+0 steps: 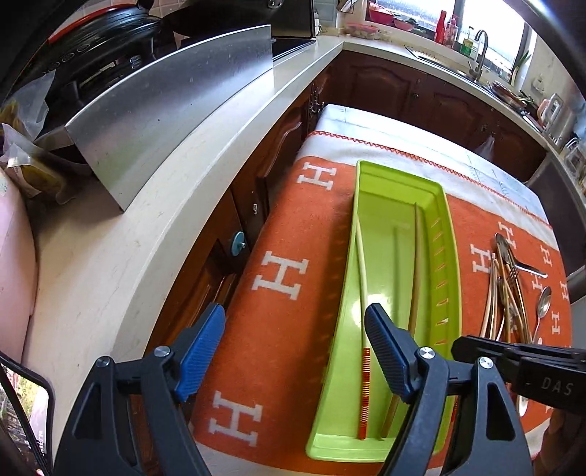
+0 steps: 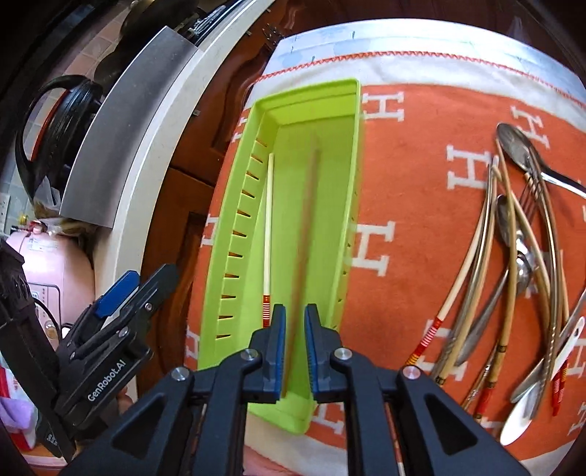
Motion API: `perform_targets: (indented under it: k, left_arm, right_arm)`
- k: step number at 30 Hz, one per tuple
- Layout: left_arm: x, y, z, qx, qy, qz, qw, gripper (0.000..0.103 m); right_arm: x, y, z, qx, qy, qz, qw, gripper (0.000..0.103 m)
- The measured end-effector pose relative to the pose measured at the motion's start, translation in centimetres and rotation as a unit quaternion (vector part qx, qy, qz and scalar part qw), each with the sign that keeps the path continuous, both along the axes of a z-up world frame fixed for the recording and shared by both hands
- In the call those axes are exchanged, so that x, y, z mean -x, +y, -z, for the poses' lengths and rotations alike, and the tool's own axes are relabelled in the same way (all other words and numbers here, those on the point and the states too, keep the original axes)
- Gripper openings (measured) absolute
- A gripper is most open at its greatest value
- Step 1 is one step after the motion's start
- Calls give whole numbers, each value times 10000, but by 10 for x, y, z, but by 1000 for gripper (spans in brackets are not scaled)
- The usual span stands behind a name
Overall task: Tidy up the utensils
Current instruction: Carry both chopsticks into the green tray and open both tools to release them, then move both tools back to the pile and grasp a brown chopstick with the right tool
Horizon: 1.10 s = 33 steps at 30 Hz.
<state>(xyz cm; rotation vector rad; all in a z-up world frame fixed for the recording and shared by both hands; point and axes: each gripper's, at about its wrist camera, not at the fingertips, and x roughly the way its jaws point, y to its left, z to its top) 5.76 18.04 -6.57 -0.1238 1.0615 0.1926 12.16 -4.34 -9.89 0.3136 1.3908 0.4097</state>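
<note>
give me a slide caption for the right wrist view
Right gripper nearly closed around a brown chopstick over the green tray, beside a pale chopstick; loose utensils wait on orange cloth.

Motion-blurred brown chopstick (image 2: 306,234) between right tongs (image 2: 292,329); utensil pile (image 2: 527,263) cut by frame edge.

We see a pale stone L-shaped worktop (image 1: 205,172) above dark carved wooden cabinets (image 1: 395,88); daylight floods a window (image 1: 487,22) behind the curved steel tap (image 1: 481,51), and a brushed-steel splash panel (image 1: 175,106) lines the worktop's left edge.
</note>
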Motion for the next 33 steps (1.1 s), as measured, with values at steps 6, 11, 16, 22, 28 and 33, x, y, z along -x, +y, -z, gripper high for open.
perform_targets:
  k: [6,11,16,22,28,33]
  left_arm:
    - [6,-3,-3,74,-52,43,9999,77]
    - [11,-10,-8,93,-68,142,9998,77]
    - [17,-23,-15,275,-80,347,9990,77]
    - [23,-42,-29,426,-162,585,9972,78]
    - [30,-60,-49,525,-387,727,9952,80]
    - [35,-74,-64,754,-709,791,9915,85]
  right_arm:
    - [14,-6,-15,142,-373,-62,9992,11]
    - [25,-11,-23,267,-639,-45,9976,11]
    - [34,-22,-35,343,-928,66,9951,11]
    - [42,-36,-54,541,-1381,214,9887,11]
    - [52,-59,-72,594,-1708,432,9826,11]
    - [62,-79,-83,647,-1956,610,9766,11]
